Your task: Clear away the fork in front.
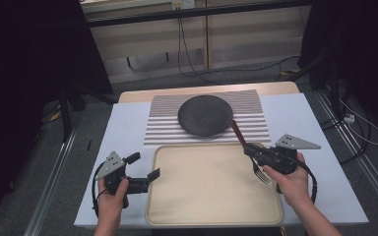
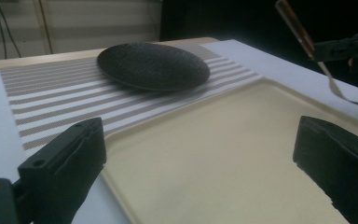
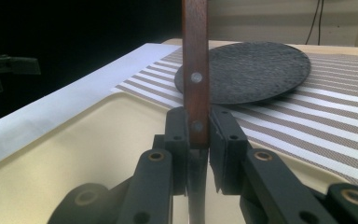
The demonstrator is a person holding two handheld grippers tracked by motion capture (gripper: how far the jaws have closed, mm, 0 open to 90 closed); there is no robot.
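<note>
Your right tongs were clamped on the fork at the neck of its wooden handle, its long axis running from the plate back toward you, tines over the tray. Your left tongs stood open and empty at the tray's left edge.

Open tray, one plate beyond

The tray lies bare between both hands; the plate on the mat blocks the far middle, the tabletop beside it free.
</note>
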